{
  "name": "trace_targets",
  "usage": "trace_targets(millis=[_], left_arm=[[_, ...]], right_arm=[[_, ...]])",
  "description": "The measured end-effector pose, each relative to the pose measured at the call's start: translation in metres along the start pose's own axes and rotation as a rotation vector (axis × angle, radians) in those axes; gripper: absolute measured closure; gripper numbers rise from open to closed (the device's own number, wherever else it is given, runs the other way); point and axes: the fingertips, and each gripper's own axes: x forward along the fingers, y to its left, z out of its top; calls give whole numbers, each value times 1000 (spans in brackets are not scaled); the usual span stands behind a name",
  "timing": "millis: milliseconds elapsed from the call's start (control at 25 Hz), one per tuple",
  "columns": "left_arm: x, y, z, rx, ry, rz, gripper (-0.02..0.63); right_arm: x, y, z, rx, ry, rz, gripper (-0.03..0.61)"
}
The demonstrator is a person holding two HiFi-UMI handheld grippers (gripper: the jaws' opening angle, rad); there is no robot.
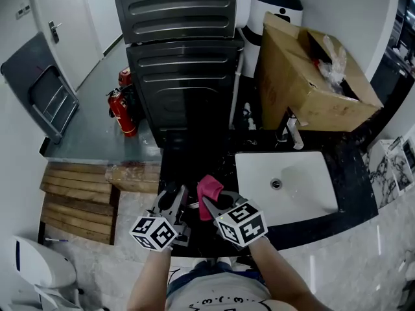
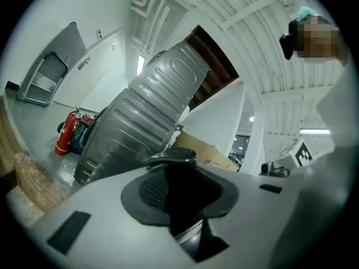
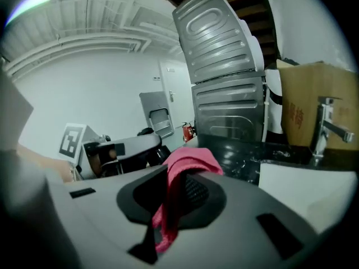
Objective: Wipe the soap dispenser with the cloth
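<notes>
Now, left gripper (image 1: 176, 203): fingers closed tight on the soap dispenser (image 2: 175, 178).
Soap dispenser: dark, squeezed between the left fingers, pump top poking up just past the tips.
Right gripper (image 1: 214, 204): fingers pinched on the cloth (image 3: 182, 175).
Cloth: pink, folded over the right fingertips and hanging down between them.
Both grippers: side by side, close together; left fingers just beside the cloth, touching or not hard to tell.
Surface (image 1: 188, 167): black and shiny, under both pairs of fingers.
Sink (image 1: 311, 193): white, off to the right of the right fingers.
Tap (image 1: 288, 129): silver, ahead and to the right of the right fingers.
Cardboard box (image 1: 305, 76): brown, open on top, well past the tap.
Grey machine (image 1: 181, 57): tall, straight ahead of the fingers.
Fire extinguisher (image 1: 122, 112): red, down on the floor, ahead and left of the left fingers.
</notes>
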Motion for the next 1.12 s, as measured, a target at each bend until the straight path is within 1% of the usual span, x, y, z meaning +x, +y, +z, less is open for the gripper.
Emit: trace_targets(millis=[160, 240, 320, 400, 480, 680, 800, 880, 960, 1000, 1080, 1120], left_arm=[[-1, 1, -1, 0, 1, 3, 511], [0, -1, -2, 27, 6, 3, 511], [2, -4, -2, 49, 13, 2, 511], [3, -5, -3, 53, 19, -1, 511], [2, -5, -3, 51, 20, -4, 511], [2, -4, -2, 47, 21, -2, 511], [1, -3, -2, 37, 20, -4, 511], [0, -1, -2, 22, 15, -3, 511], [-1, 1, -2, 7, 10, -4, 511], [-1, 1, -2, 5, 8, -6, 511], [-1, 1, -1, 12, 11, -12, 511], [-1, 1, -2, 19, 14, -15, 511]], right_arm=[[4, -22, -31, 62, 74, -53, 529], [5, -29, -41, 78, 103, -60, 529], [5, -31, -42, 85, 111, -52, 529], [2, -32, -36, 87, 98, -50, 529], [1, -34, -21, 99, 59, -47, 529], [13, -28, 21, 94, -23, 3, 529], [22, -23, 32, 97, -43, 31, 529], [28, -28, 25, 120, -31, 20, 529], [32, -40, 11, 166, 6, -13, 529], [33, -47, 1, 169, 36, -37, 529], [31, -54, -15, 139, 95, -81, 529], [28, -54, -19, 129, 108, -93, 529]])
